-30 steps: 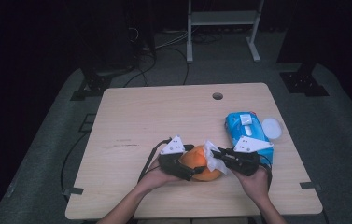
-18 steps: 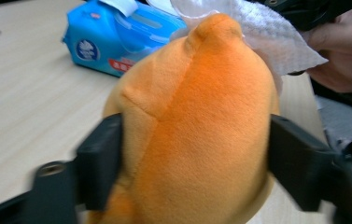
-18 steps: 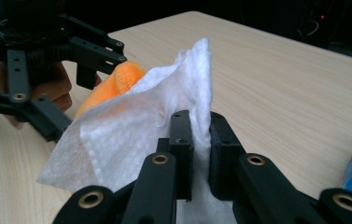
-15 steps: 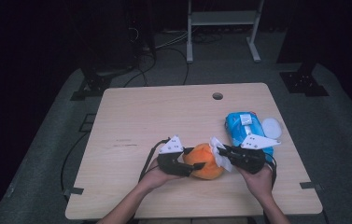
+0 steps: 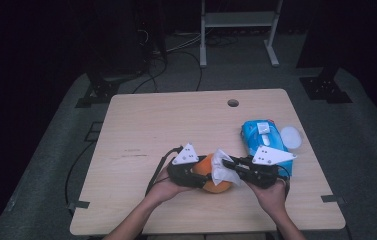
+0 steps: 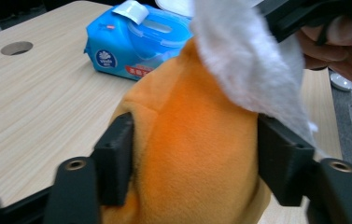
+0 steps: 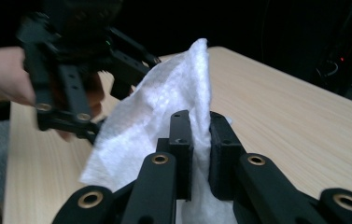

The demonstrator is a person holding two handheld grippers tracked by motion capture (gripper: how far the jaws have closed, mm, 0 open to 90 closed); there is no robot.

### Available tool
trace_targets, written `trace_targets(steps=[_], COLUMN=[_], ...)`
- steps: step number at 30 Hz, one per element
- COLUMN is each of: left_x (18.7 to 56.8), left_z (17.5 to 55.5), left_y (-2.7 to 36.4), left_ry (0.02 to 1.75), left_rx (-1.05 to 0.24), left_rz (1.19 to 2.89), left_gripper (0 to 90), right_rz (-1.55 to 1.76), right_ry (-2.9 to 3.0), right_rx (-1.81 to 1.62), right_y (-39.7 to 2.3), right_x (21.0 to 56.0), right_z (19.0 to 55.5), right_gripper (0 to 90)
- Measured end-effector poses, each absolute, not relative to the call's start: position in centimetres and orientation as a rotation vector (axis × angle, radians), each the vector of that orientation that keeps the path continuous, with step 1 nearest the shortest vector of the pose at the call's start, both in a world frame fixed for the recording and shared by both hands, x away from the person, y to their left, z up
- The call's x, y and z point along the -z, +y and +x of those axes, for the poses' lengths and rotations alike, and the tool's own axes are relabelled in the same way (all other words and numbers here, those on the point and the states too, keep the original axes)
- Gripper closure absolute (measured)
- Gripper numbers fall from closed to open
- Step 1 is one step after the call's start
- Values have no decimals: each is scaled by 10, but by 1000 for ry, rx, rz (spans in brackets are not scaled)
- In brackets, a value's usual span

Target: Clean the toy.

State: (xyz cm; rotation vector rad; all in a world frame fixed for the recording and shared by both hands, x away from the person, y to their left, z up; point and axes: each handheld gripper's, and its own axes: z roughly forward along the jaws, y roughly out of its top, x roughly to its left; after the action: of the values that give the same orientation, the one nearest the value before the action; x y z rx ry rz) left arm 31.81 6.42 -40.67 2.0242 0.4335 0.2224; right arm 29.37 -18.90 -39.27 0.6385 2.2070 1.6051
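An orange plush toy point(image 5: 217, 185) sits near the table's front edge, between my two grippers. My left gripper point(image 5: 201, 176) is shut on it. In the left gripper view its pads point(image 6: 116, 154) press into the plush point(image 6: 183, 107) from both sides. These jaws have just been closing on the toy and then eased a little. My right gripper point(image 5: 230, 163) comes in from the right, shut on a white wipe point(image 5: 221, 167). The wipe point(image 7: 155, 112) stands up between the right gripper's point(image 7: 200, 135) jaws and drapes over the toy's top right point(image 6: 248, 65).
A blue pack of wipes point(image 5: 262, 137) lies behind the right hand, its flap lifted, with a white round lid point(image 5: 291, 136) beside it. The wooden table point(image 5: 176, 125) has a cable hole point(image 5: 233, 103) at the back. Dark floor and stands surround it.
The left gripper's jaws, wide beside the toy a second ago, have closed onto it. The right gripper with the wipe has shifted slightly against the toy's upper right.
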Motion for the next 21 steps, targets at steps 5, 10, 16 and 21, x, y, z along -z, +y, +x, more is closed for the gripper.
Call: trace_targets(steps=[5,10,16,21], left_x=[411,415,416,435], left_z=[323,319,327,339], left_y=[66,60,68,70], left_ry=[436,377,406,457], left_rx=[-197,-170,-122,-29], left_rz=[1979,1987,1931,1918], left_gripper=[186,177,128,64], right_rz=[714,754,803,809], right_ry=[2234,2232,2214,2214], right_rx=[-1568,-1521,-1504,-1504], right_y=[-198,-203,-213,-216], right_x=[402,403,405,406], right_z=[301,304,306,307], right_gripper=[812,813,812,811])
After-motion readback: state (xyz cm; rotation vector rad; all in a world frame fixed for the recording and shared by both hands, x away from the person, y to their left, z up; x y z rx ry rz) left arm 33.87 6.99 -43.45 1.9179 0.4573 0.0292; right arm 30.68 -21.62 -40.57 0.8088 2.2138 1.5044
